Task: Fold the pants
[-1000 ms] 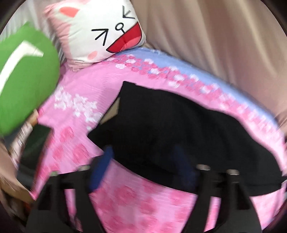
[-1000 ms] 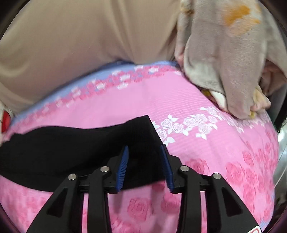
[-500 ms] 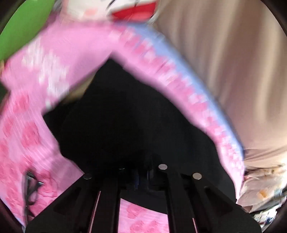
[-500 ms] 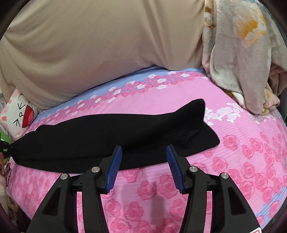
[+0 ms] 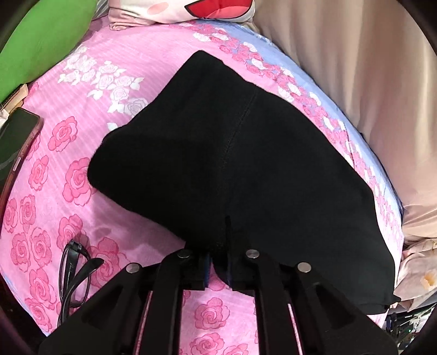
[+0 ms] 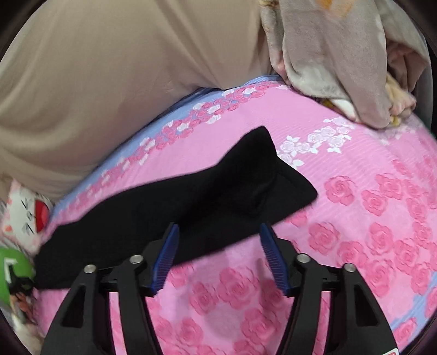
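The left wrist camera sits low and close behind the left gripper, looking along the black pants toward the cat pillow at 12 o'clock. The right wrist camera rides higher behind the right gripper, facing the beige curtain. Both views share the pants, pink bedsheet and pillow.

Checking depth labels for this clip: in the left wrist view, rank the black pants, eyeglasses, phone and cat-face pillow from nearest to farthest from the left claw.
1. Black pants: pinched in the left claw, spreading ahead.
2. Eyeglasses: just left of the claw, on the sheet.
3. Phone: farther out at the left edge.
4. Cat-face pillow: farthest, at the top of the view.
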The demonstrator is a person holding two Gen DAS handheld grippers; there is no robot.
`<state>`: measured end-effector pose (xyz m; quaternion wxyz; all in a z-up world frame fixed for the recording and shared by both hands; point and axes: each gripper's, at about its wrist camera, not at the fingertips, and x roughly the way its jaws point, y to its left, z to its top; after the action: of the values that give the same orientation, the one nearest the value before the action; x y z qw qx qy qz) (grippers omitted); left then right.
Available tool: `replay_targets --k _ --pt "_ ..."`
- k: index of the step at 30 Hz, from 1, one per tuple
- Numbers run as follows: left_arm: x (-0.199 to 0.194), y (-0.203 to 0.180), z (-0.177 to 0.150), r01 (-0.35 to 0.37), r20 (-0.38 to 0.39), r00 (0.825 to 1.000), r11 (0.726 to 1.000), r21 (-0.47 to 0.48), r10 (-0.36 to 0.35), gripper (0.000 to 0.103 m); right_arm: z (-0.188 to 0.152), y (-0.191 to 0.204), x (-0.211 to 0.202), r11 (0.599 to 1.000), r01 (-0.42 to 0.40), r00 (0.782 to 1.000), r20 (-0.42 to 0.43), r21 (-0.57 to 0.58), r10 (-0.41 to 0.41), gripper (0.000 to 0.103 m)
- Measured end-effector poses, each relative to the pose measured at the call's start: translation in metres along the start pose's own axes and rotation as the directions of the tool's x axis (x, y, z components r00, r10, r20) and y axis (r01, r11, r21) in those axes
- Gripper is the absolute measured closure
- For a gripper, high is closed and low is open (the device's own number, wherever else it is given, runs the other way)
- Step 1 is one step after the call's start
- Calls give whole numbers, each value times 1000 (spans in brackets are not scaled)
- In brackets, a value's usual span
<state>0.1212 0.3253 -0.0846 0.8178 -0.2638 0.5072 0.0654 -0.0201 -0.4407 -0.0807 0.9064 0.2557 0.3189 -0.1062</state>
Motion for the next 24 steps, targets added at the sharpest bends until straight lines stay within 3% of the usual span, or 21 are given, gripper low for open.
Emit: replay_targets --k 3,5,6,7,8,10,13,15,16,18,21,24 --pt "2 -3 3 -3 -8 1000 1000 -3 3 94 23 -1 26 995 -65 997 -31 69 68 38" --pt "0 -4 6 -10 -9 1000 1000 4 10 94 36 3 49 998 -10 998 -55 56 13 42" --pt "1 -4 6 -12 -9 1000 1000 5 12 94 43 5 63 998 50 997 -63 27 -48 84" --pt "1 -3 8 -12 -11 1000 1000 3 12 94 50 9 74 995 103 992 -75 1 -103 98" --pt "1 -3 9 -11 -13 1000 1000 1 11 94 55 11 74 996 87 994 -68 10 -86 98" --pt "1 -3 10 -13 -17 1000 1000 2 13 94 67 32 36 999 -35 998 58 -22 37 98" --pt "-1 0 8 -20 -17 1000 1000 20 20 93 62 42 -17 987 -36 979 193 -155 66 100" --pt "-1 -1 7 -23 -13 1000 999 33 23 93 56 13 10 992 19 995 96 -123 -7 99" --pt "-1 -1 6 -24 -12 1000 999 36 24 93 45 -16 38 998 39 999 -24 -56 -40 99" --pt "-1 -2 6 -29 -12 999 999 44 29 93 26 -34 58 997 69 993 -99 -39 -72 99" --pt "-1 -5 6 -37 -18 999 997 61 38 93 24 -36 45 1000 16 998 -59 5 -15 96" --pt "0 -8 8 -46 -27 998 996 79 48 93 24 -30 49 999 44 996 -72 -19 -45 94"
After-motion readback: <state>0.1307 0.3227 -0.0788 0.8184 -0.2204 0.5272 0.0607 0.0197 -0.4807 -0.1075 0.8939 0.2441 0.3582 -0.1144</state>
